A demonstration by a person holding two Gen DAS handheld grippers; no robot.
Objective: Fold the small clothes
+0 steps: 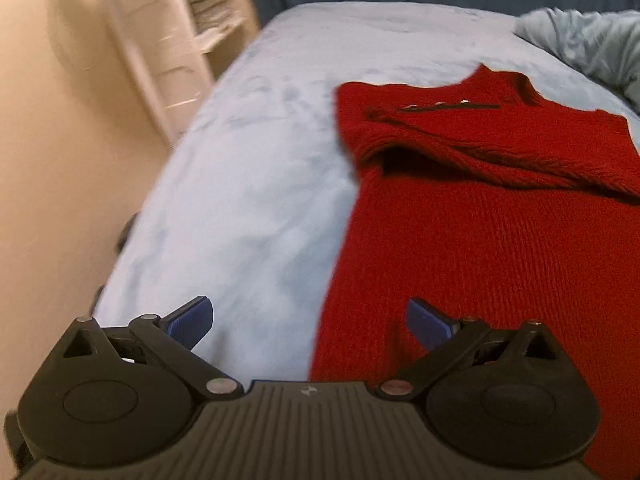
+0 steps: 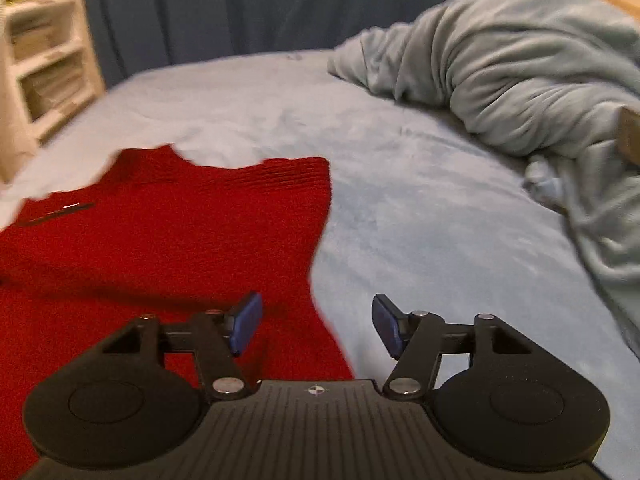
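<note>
Left wrist view: left hand-held gripper (image 1: pixel 310 320) spread wide, holding nothing, straddling the near left edge of the red sweater (image 1: pixel 480 220) lying flat on the bed (image 1: pixel 248 168), one sleeve folded across its chest. Right wrist view: right hand-held gripper (image 2: pixel 318 326) likewise wide and empty over the sweater's right edge; beyond, a rumpled blanket (image 2: pixel 520 80).

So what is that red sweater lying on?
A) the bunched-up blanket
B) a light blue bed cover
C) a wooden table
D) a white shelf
B: the red sweater lies spread flat on the light blue bed cover, apart from the bunched-up blanket and the white shelf.
</note>
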